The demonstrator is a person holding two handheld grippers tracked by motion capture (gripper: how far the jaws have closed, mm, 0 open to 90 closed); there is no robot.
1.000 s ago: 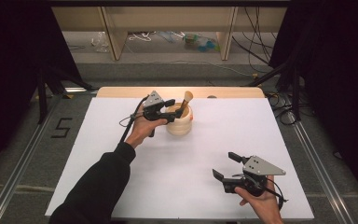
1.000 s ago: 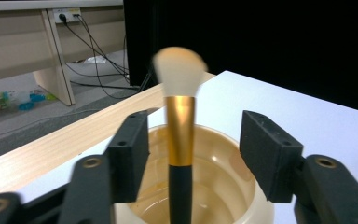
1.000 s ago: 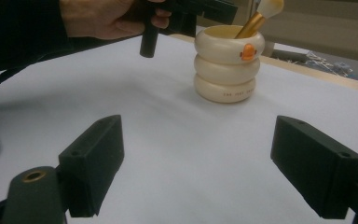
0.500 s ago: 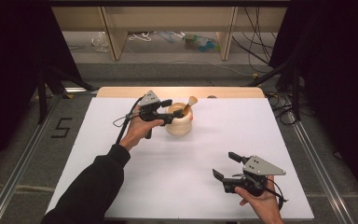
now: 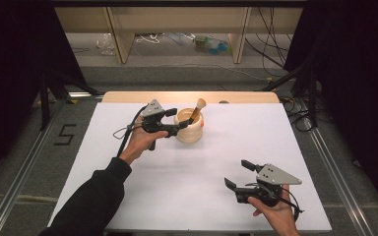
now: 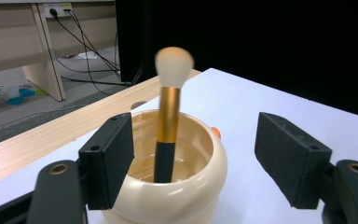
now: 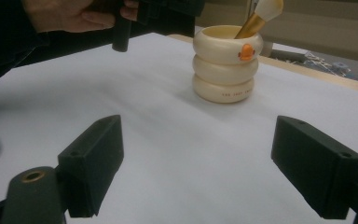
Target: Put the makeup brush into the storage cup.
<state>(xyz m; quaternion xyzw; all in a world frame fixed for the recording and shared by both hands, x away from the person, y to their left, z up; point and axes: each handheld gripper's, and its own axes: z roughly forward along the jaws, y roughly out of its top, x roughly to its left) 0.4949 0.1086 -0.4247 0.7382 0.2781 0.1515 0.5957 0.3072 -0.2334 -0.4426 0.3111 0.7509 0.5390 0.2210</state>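
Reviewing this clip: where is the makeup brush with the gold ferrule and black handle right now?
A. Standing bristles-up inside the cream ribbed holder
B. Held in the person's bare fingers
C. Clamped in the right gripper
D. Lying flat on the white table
A: the makeup brush stands handle-down inside the cream ribbed holder, bristles up, with the open left gripper astride the holder.

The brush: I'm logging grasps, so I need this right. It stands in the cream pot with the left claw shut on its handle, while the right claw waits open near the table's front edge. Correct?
Not quite. The left claw is open, its jaws spread either side of the brush and touching nothing, as the left gripper view shows. The brush does stand in the cream pot, and the right claw does wait open near the table's front edge.
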